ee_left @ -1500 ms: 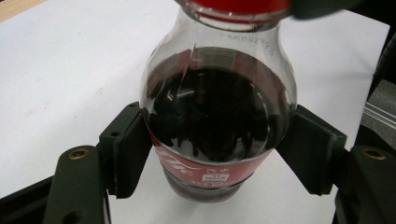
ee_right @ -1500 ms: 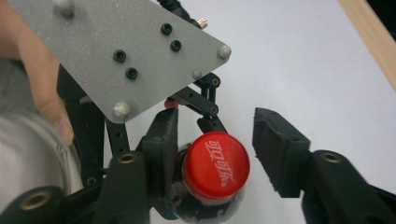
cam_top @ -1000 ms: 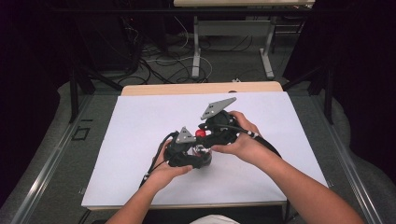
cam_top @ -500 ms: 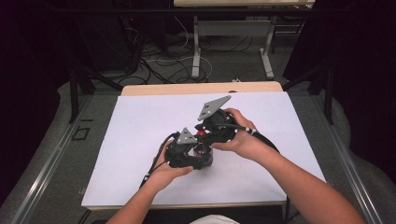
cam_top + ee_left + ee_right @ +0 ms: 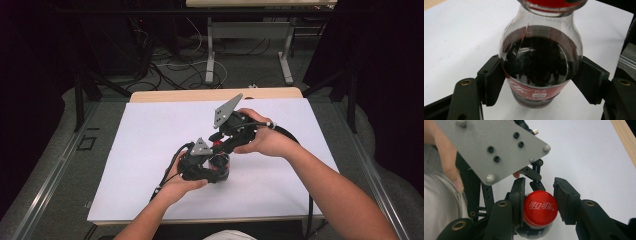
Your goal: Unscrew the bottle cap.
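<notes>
Bottle [image 5: 541, 62] base cut off, red cap [image 5: 540, 207] between fingers [image 5: 517, 197].

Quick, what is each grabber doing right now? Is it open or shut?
Left gripper: shut on the cola bottle, a pad on each side of its body.
Right gripper: shut on the bottle's red cap; its jaws have just been closing.

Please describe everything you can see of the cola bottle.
The cola bottle is small, clear plastic by its look, and holds dark liquid up to its shoulder. It has a red label band low on the body and a red cap with white characters. It stands upright on the white table cover. The left gripper clamps its body from both sides; the right gripper, whose jaws have just been closing, grips the cap.
</notes>
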`<action>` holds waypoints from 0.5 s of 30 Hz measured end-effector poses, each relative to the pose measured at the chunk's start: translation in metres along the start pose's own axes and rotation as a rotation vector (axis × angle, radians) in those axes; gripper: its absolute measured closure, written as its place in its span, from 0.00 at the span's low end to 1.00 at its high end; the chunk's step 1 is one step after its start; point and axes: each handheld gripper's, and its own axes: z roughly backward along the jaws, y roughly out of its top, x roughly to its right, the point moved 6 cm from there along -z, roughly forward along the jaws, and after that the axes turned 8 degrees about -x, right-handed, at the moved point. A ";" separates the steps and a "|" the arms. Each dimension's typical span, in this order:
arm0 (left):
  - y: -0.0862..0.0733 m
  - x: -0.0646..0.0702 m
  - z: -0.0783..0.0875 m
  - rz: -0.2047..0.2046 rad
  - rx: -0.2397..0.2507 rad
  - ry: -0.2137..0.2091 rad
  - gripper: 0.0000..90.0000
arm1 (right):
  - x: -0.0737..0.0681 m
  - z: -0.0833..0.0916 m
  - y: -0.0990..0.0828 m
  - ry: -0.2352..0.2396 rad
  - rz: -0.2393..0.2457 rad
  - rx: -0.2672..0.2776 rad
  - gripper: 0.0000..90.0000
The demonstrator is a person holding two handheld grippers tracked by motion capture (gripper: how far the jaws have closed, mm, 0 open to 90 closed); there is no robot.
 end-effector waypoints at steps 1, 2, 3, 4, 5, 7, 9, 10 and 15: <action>0.000 0.000 0.000 -0.004 -0.001 0.001 0.34 | 0.000 0.000 0.000 0.001 0.012 -0.005 0.69; 0.001 0.000 0.000 -0.007 0.010 0.004 0.34 | -0.001 0.001 0.000 0.003 0.023 -0.015 0.69; 0.001 0.000 0.000 -0.009 0.007 0.001 0.34 | -0.001 0.000 0.001 -0.002 0.037 -0.015 0.69; 0.001 0.000 0.000 -0.008 0.009 0.000 0.34 | -0.001 0.001 0.001 -0.006 0.036 -0.018 0.69; 0.000 0.000 0.000 -0.004 0.002 -0.001 0.34 | -0.001 0.001 0.001 -0.001 0.047 -0.015 0.69; 0.000 0.000 0.000 0.006 0.006 0.000 0.34 | -0.001 0.000 0.001 -0.010 0.020 -0.016 0.68; 0.001 -0.002 0.001 -0.002 0.010 0.008 0.34 | -0.001 0.000 0.002 -0.017 -0.023 0.016 0.56; 0.000 -0.002 0.001 0.007 0.004 0.005 0.34 | -0.001 0.001 0.002 -0.024 -0.038 0.026 0.55; 0.000 -0.005 0.004 0.023 0.009 0.010 0.34 | -0.007 0.005 0.000 -0.099 -0.161 0.080 0.52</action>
